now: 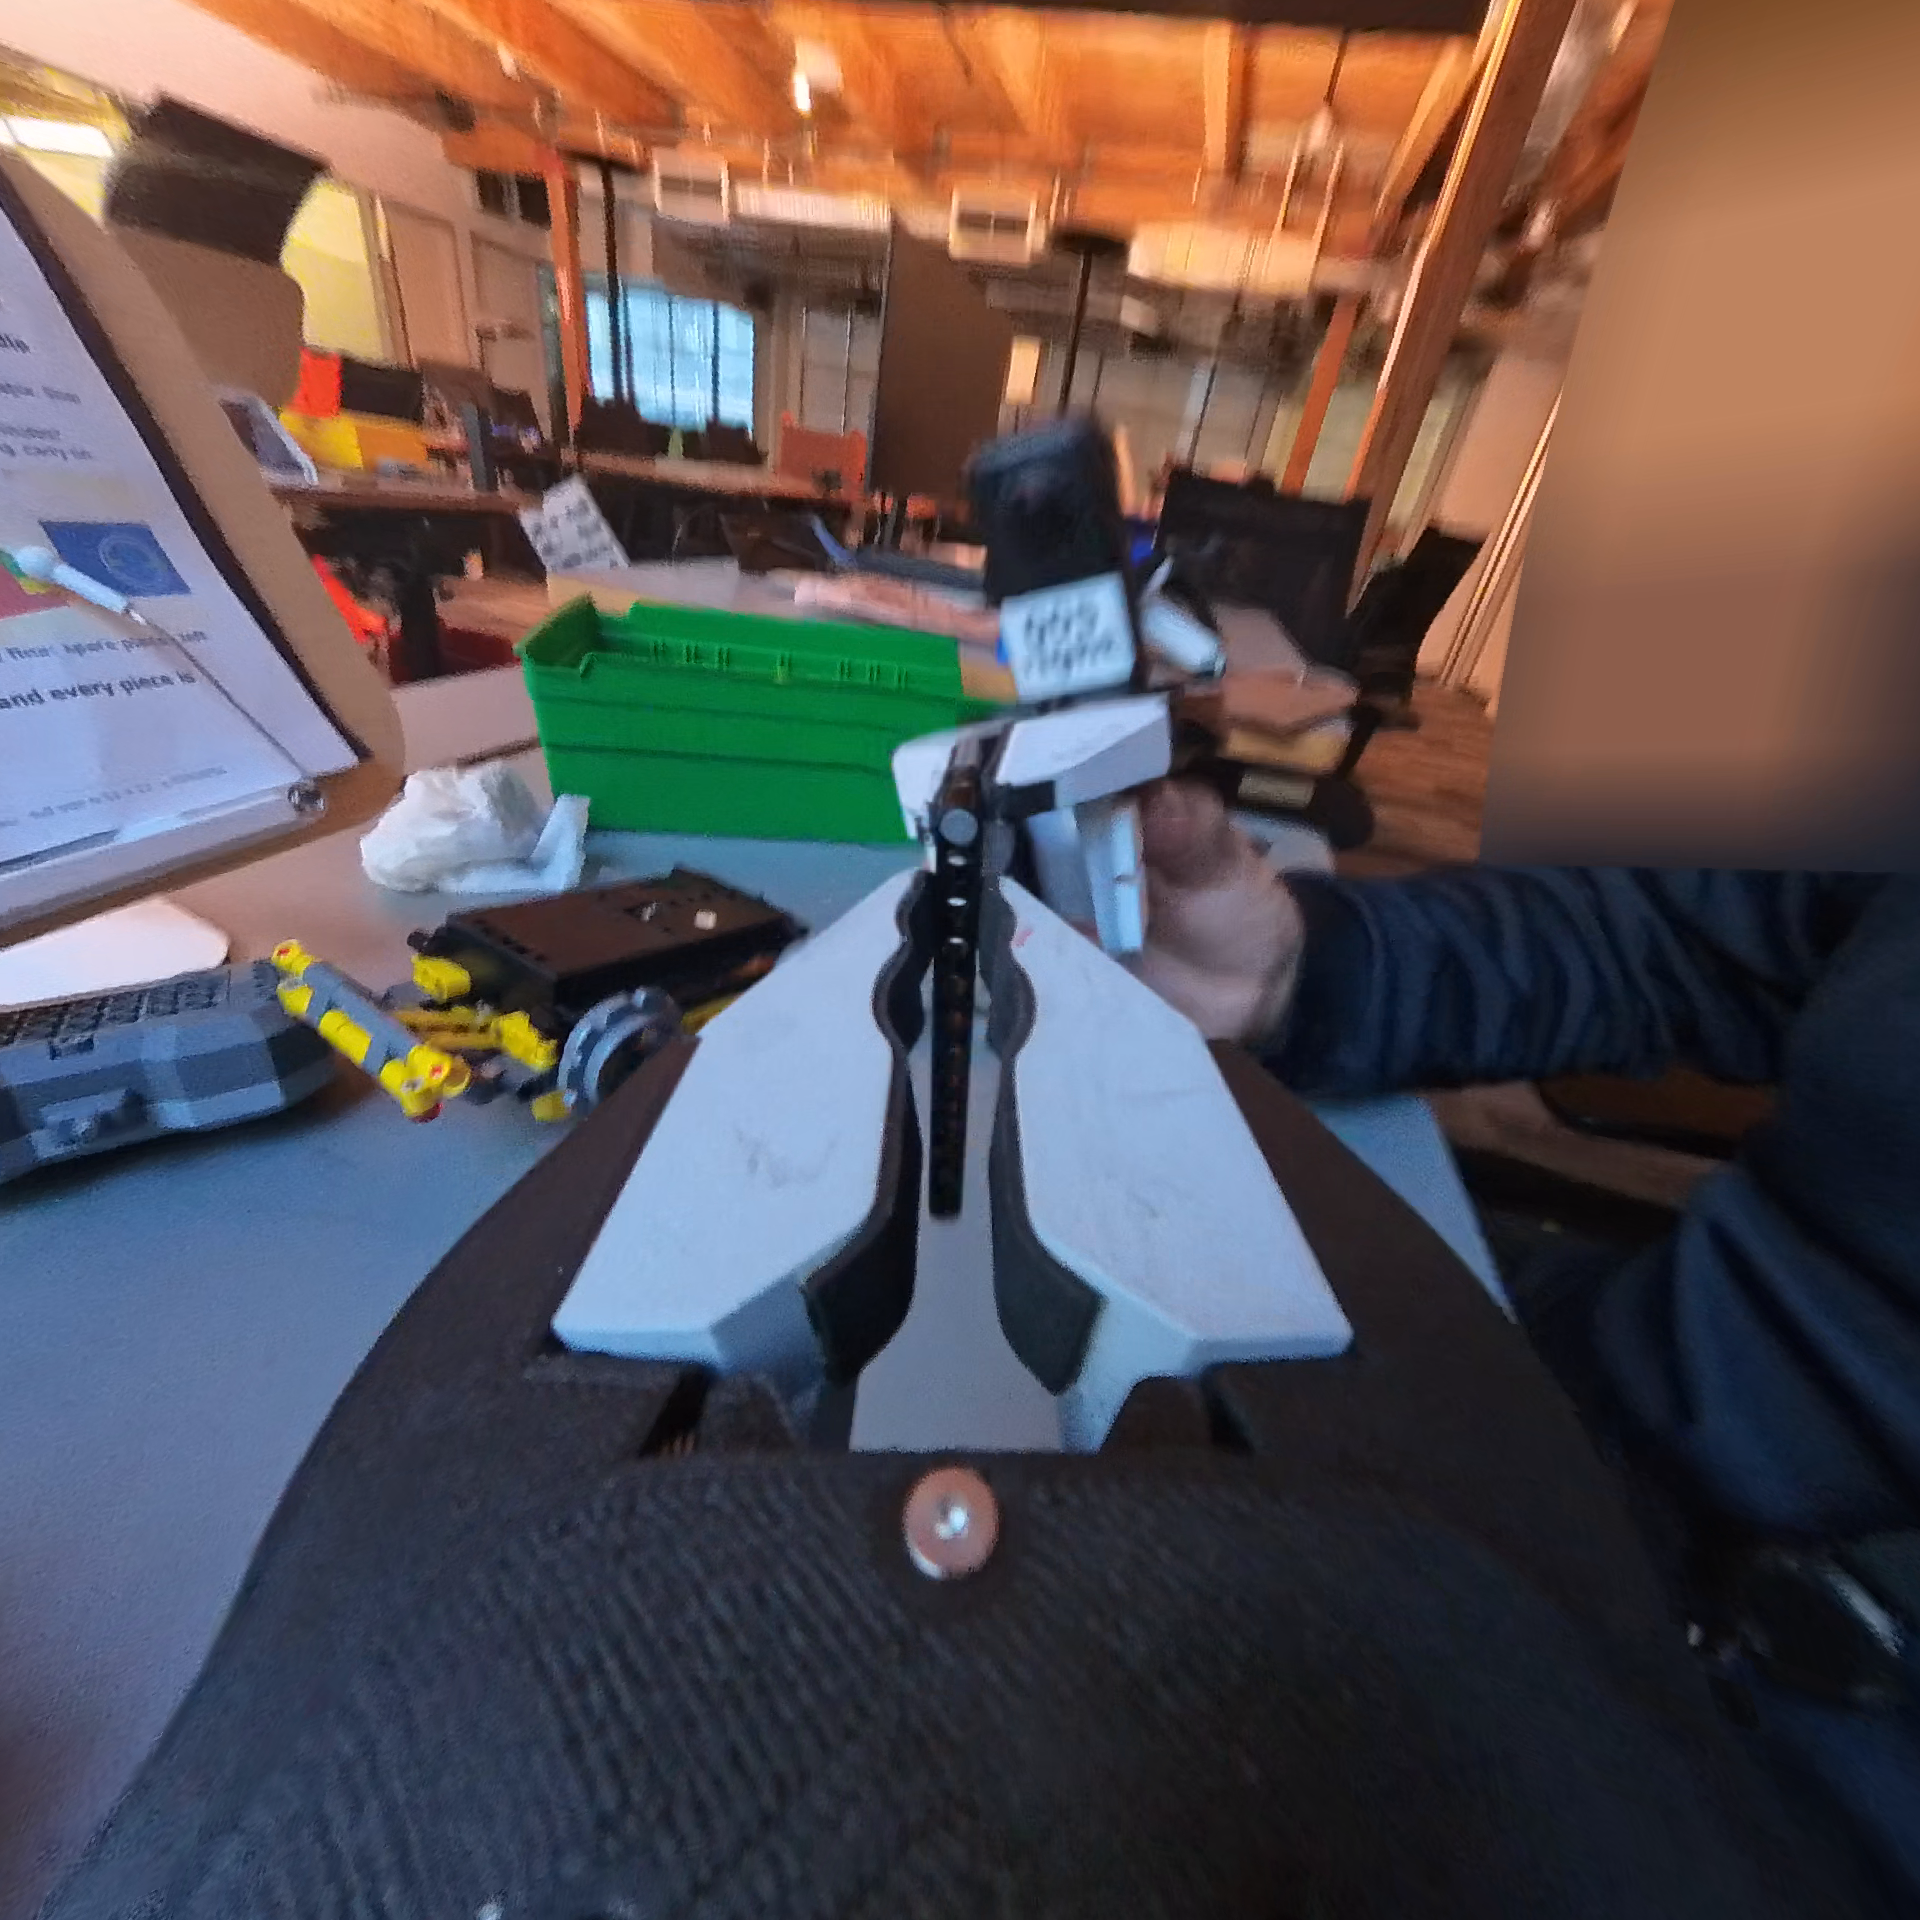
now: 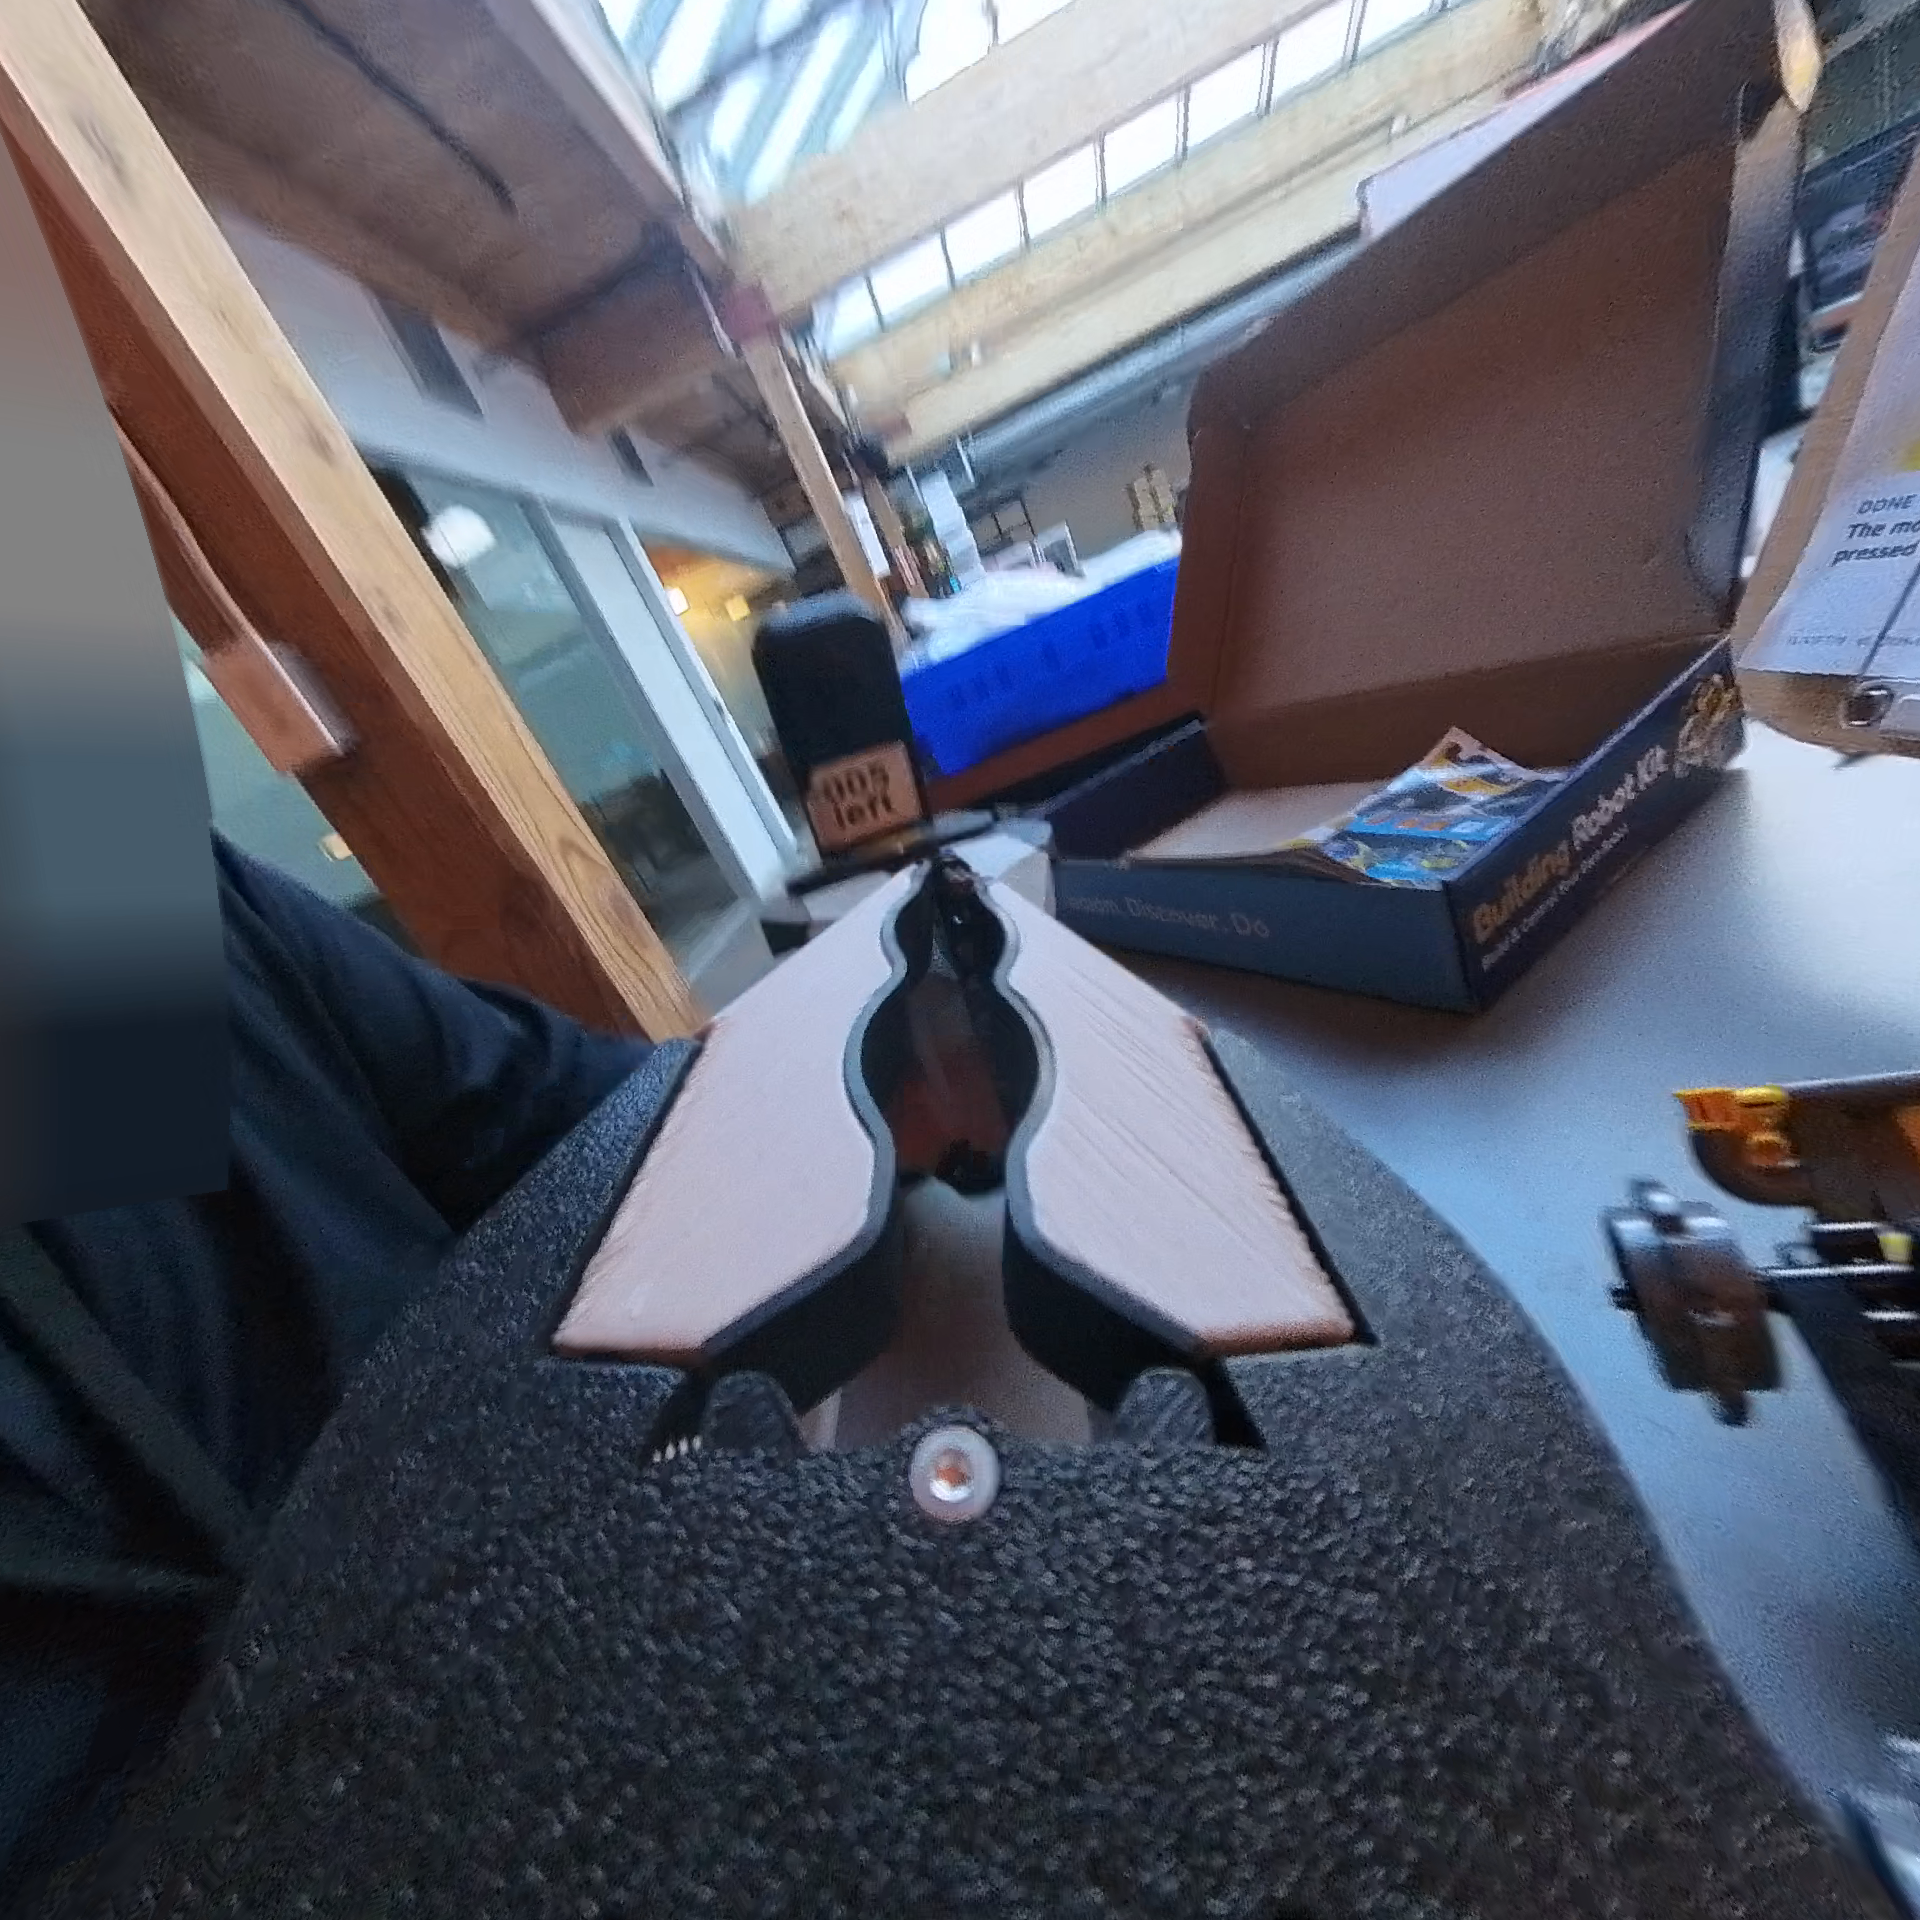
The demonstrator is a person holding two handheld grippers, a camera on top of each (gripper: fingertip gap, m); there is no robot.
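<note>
My left gripper (image 1: 958, 883) has pale grey fingers and is shut on a long black beam with holes (image 1: 951, 1060). The beam lies lengthwise between the pads and sticks out past the tips, with a round dark pin (image 1: 958, 828) at its far end. My right gripper (image 1: 987, 779) faces it tip to tip, held by a hand (image 1: 1216, 935), and closes on the same far end. In the right wrist view my right gripper (image 2: 945, 883) is shut on a dark piece (image 2: 951, 1049), apparently that beam. The left gripper's black camera (image 2: 831, 707) stands just beyond. Both are held above the grey table (image 1: 208, 1299).
A yellow, grey and black brick model (image 1: 499, 997) and a grey built part (image 1: 135, 1049) lie at left, with a crumpled white bag (image 1: 468, 821) and a green bin (image 1: 727, 707) behind. A printed sheet on a stand (image 1: 125, 582) is far left. An open dark-blue box (image 2: 1455, 914) holds a booklet (image 2: 1434, 810). Both grippers' tips are close together, under 4 cm apart.
</note>
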